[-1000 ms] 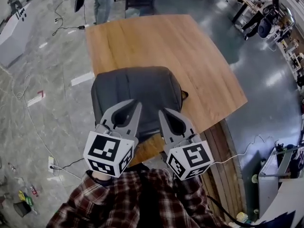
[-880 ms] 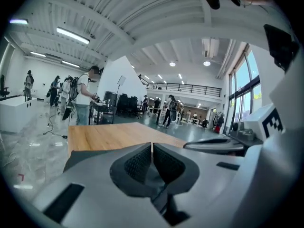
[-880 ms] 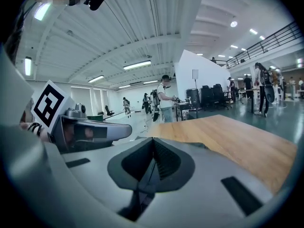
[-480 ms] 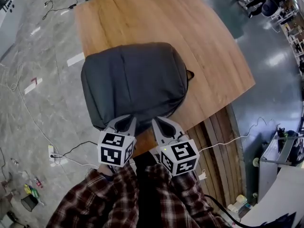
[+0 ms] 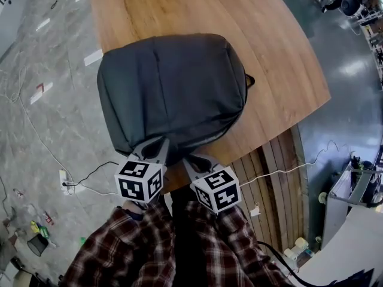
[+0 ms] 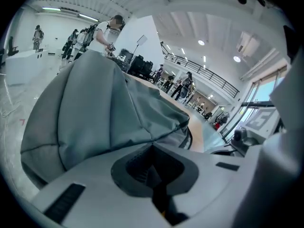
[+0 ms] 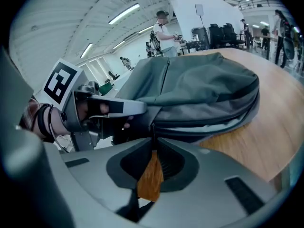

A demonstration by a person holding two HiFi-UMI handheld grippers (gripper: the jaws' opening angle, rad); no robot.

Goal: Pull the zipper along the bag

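A dark grey backpack (image 5: 173, 88) lies flat on the wooden table (image 5: 275, 58), near its front left corner. My left gripper (image 5: 159, 144) is shut, its tips at the bag's near edge. In the left gripper view the shut jaws (image 6: 152, 146) meet right in front of the grey fabric (image 6: 95, 108). My right gripper (image 5: 188, 160) is shut too, just right of the left one, and a little short of the bag. The right gripper view shows its tips (image 7: 153, 137) pointing at the bag's side (image 7: 204, 89), with the left gripper (image 7: 140, 109) against the bag. No zipper pull is visible.
The table's near edge runs under both grippers. Wooden planks (image 5: 275, 178) and a white cable (image 5: 287, 171) lie on the floor to the right. More cables (image 5: 90, 172) trail on the floor at the left. People stand far behind the table.
Both grippers have drawn back from above the bag's top to its near edge, staying shut. The head view now looks closer and more steeply down on the bag.
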